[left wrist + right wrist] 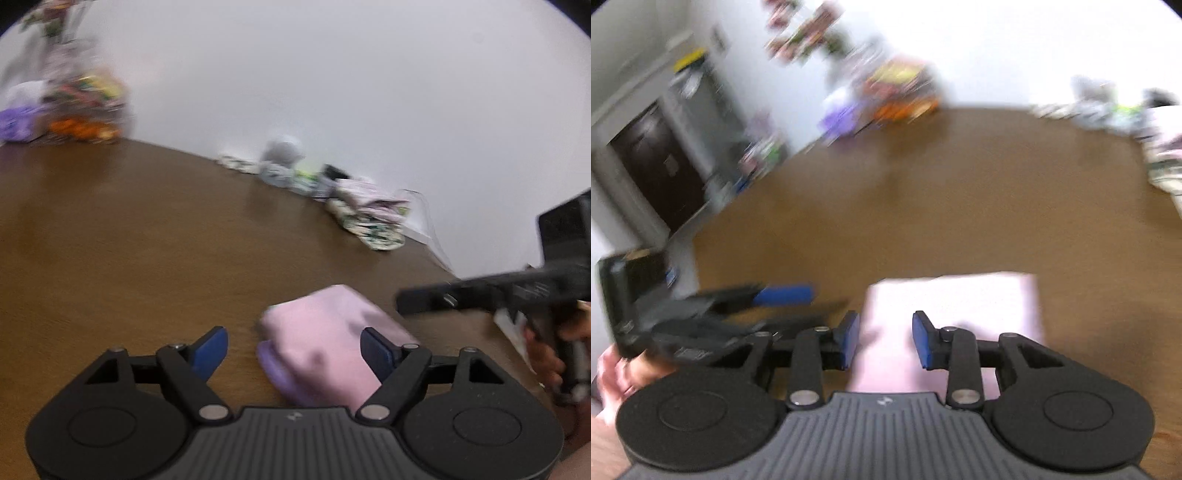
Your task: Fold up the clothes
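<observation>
A folded pink garment [332, 339] with a purple edge [273, 365] lies on the brown table [147, 240] near its front. My left gripper [295, 350] hovers over it, open, its blue fingertips either side of the garment's left part. The right gripper [406, 302] reaches in from the right, held by a hand [546, 354]. In the right wrist view the pink garment [960, 295] is a flat rectangle, and my right gripper [886, 341] stands open above its near edge, holding nothing. The left gripper [798, 304] is blurred at the left.
Folded patterned clothes [369, 214] and small items line the white wall at the back right. A colourful pile [85, 107] and a purple bag [18, 122] sit at the back left. A dark door [653, 166] shows beyond the table's left edge.
</observation>
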The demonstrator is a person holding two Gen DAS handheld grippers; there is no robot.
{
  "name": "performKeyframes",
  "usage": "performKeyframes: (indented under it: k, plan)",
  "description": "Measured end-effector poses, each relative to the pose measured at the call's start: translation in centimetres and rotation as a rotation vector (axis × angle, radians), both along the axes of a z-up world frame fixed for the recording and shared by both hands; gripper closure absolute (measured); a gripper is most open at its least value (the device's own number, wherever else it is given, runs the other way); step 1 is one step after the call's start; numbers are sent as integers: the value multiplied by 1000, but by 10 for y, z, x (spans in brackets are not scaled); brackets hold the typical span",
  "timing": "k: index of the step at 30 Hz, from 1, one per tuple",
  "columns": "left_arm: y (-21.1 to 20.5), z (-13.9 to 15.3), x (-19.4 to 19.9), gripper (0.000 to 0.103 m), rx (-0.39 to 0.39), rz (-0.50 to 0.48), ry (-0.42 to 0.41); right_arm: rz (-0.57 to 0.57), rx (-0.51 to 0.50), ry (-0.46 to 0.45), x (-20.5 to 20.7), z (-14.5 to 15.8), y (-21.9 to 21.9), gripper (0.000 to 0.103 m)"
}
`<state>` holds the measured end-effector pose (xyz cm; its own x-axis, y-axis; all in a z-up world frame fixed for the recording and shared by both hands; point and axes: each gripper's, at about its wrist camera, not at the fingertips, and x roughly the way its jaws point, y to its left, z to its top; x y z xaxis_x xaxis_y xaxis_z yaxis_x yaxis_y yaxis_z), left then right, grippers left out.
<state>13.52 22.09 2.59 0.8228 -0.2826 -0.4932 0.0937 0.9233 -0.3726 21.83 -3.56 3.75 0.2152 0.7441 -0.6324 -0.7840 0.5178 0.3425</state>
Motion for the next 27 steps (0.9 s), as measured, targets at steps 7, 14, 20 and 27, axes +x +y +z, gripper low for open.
performKeyframes:
  k: [7, 14, 20, 27]
  plan:
    - [-42, -4, 50, 54, 105, -18, 30, -29, -44, -138, 19, -30, -13, 94]
    - [-46, -23, 58, 54, 150, -14, 95, -4, -103, -167, 5, -65, -16, 93]
    - [-49, -24, 63, 52, 207, -67, 112, -33, -106, -153, -9, -69, -17, 93]
    - [-58, -2, 36, 45, 256, -123, 45, -57, -27, -165, -11, -49, -25, 91]
